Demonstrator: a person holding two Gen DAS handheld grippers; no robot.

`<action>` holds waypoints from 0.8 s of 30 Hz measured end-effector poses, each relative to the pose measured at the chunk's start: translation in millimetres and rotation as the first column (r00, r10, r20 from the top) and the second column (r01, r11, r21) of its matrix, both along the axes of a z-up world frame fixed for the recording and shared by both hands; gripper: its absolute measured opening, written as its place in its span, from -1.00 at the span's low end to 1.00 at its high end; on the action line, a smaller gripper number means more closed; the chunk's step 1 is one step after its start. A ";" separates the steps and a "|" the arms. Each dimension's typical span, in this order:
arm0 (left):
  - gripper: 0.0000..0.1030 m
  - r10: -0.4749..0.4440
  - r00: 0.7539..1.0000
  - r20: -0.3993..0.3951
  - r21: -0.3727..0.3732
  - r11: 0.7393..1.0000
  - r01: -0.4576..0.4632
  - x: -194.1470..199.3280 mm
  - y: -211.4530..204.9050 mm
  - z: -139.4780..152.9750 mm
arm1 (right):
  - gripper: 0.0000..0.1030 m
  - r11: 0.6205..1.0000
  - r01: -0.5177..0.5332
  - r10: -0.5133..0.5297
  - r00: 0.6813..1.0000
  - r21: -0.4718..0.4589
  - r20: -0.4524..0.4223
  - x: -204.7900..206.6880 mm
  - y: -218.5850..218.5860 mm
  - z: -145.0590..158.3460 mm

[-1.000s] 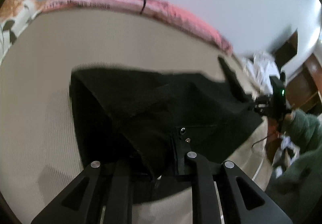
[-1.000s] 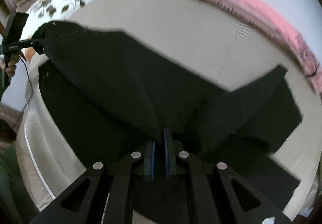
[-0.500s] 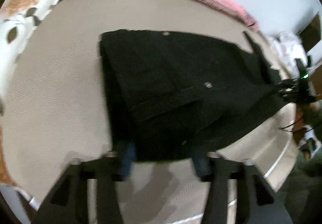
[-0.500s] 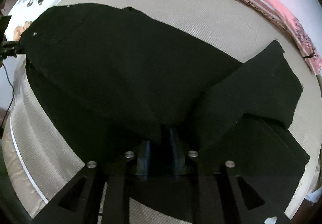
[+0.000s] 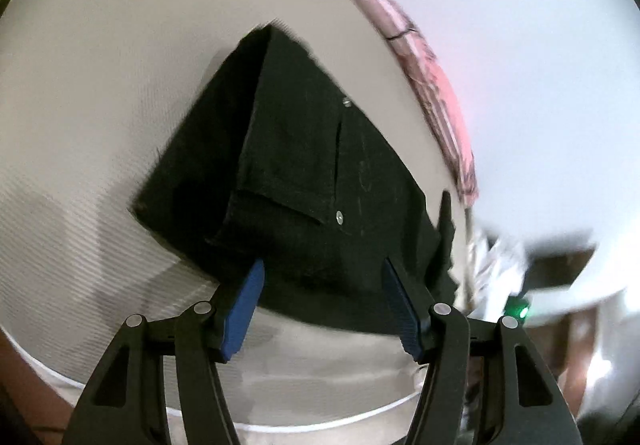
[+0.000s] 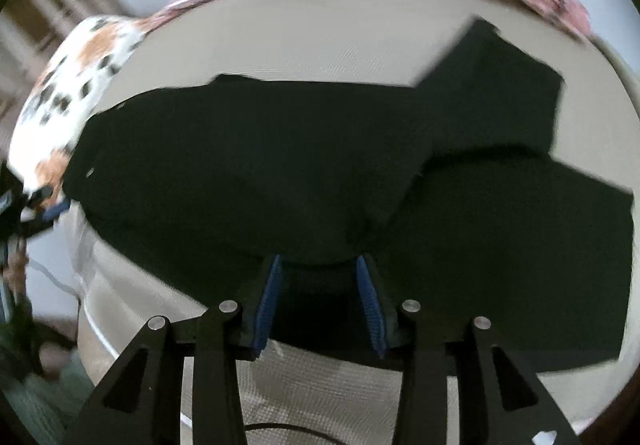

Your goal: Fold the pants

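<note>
Black pants (image 6: 280, 165) folded lengthwise, lying flat, legs splayed.

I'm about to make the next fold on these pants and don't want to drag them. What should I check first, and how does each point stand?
1. Left claw jaws have just been opening, off the pants: ok.
2. Right claw jaws have just been opening, cloth released: ok.
3. Pants lying on the bed: ok.
4. Legs stacked evenly: not ok, they splay apart.
5. Waist end smooth: cannot tell, blurred.
</note>
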State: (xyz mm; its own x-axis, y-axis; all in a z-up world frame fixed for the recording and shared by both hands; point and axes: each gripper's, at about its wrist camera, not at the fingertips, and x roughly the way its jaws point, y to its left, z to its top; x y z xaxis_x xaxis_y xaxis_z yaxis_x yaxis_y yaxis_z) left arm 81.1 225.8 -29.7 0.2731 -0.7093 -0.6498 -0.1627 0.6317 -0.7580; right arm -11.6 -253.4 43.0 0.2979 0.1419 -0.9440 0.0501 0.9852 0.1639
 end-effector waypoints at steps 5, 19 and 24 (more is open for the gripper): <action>0.19 0.030 0.997 -0.076 0.022 0.999 -0.029 5.9 -14.4 -13.6 | -0.26 0.997 0.075 -0.075 0.997 -0.020 -0.008 15.8 -4.9 -5.7; -0.35 0.042 0.993 -0.110 0.115 0.993 -0.029 23.3 -13.9 -16.0 | -0.85 0.986 0.164 -0.163 0.986 0.031 -0.034 53.2 -13.5 -36.9; -0.49 -0.008 0.997 -0.076 0.169 0.985 0.020 44.3 -13.1 -8.1 | -0.89 0.988 0.155 -0.154 0.988 -0.022 0.015 46.9 -8.4 -22.3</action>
